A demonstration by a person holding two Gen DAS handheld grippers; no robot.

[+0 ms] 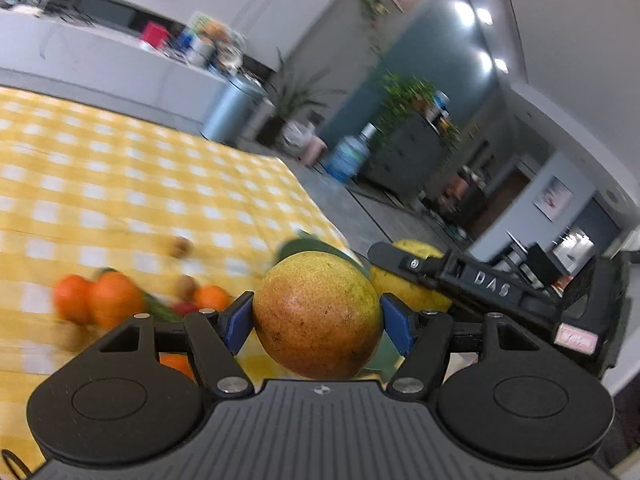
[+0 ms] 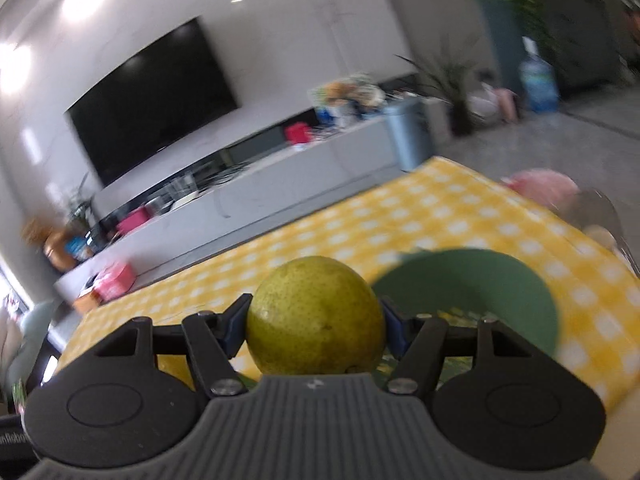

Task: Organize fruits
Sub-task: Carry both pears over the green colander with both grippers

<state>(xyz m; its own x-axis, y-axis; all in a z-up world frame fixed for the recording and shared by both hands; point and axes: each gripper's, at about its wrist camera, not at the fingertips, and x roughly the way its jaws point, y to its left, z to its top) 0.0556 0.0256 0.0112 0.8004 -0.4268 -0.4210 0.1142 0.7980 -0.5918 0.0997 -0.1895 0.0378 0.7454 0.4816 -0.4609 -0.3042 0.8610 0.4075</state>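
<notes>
russet-green pear (image 1: 316, 316) sits in the left claw (image 1: 318, 320), blue pads (image 1: 236, 322) pressed to its flanks at the widest girth; claw about half open, clamped on the fruit. green pear (image 2: 316, 318) sits likewise in the right claw (image 2: 316, 322), pads on both sides. both fruits are held off the counter (image 1: 120, 184), above a yellow check cloth.

handling (judgement): pears look firm and fairly heavy, with smooth, slightly slippery skin that bruises under hard pinch. grip across the belly, as now; moderate force only.

green bowl (image 2: 480, 292) lies just beyond the right claw's pear, probably the drop site. oranges (image 1: 100, 296) and small brown fruits lie loose on the cloth to the left, blurred. right claw's body is visible beside the left one, close.
</notes>
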